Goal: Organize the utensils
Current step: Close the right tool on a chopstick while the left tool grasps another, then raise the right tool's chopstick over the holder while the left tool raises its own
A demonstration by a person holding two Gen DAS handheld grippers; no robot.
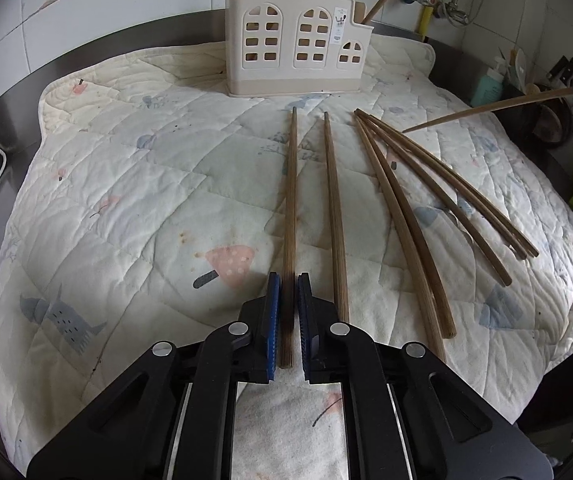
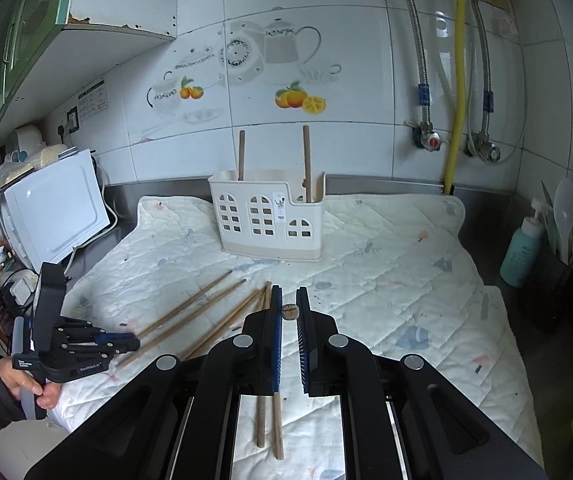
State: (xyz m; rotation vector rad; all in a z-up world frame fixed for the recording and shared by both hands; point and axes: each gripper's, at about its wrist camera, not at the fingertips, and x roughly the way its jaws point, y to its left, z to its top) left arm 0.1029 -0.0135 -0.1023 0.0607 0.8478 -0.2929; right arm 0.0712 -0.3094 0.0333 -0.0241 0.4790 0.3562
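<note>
1. Loose chopsticks (image 1: 402, 216) fanned on quilted mat (image 1: 134, 184) over steel counter (image 1: 14, 92); cream utensil holder (image 1: 294, 46) upright at mat's far edge, two chopsticks (image 2: 306, 164) standing inside.
2. Left tongs (image 1: 287, 280) nearly closed, blue pads clamped on one chopstick (image 1: 289, 200) lying on mat, its tip toward holder.
3. Right tongs (image 2: 289, 292) closed on one chopstick (image 2: 288, 312), seen end-on, raised above mat.
4. Left hand (image 2: 26, 384), dark sleeve, gripping handle; tongs angled down.
</note>
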